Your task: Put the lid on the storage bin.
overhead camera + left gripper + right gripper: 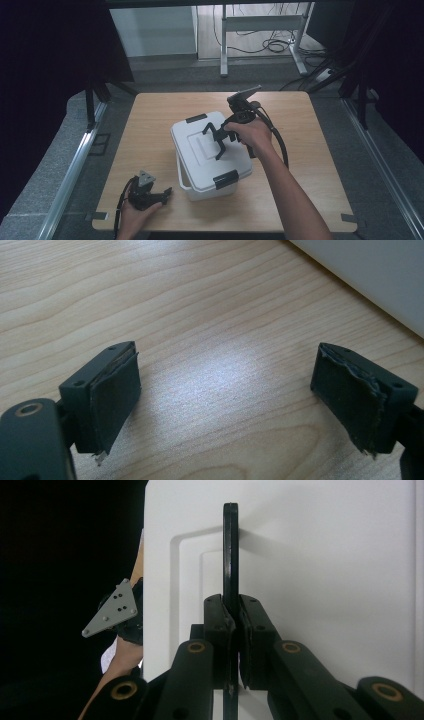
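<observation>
A white lidded box (pixel 200 165) stands in the middle of the wooden table (pixel 150 145). Its thin black carrying handle (pixel 218 145) stands raised over the lid (pixel 325 555). My right gripper (pixel 220 136) reaches in from the right and is shut on that handle (pixel 229 545), the pads pinching it edge-on (pixel 230 611). My left gripper (pixel 161 194) lies on the table at the front left, held by a hand. Its jaws are open over bare wood (pixel 225 385), and the box's white wall (pixel 375 275) lies just beyond them.
Black clasps (pixel 226 179) sit on the near and far edges of the lid. A cable (pixel 280 145) trails from the right gripper across the table's right half. Past the far edge are a desk frame (pixel 225 45) and floor cables. Dark curtains flank both sides.
</observation>
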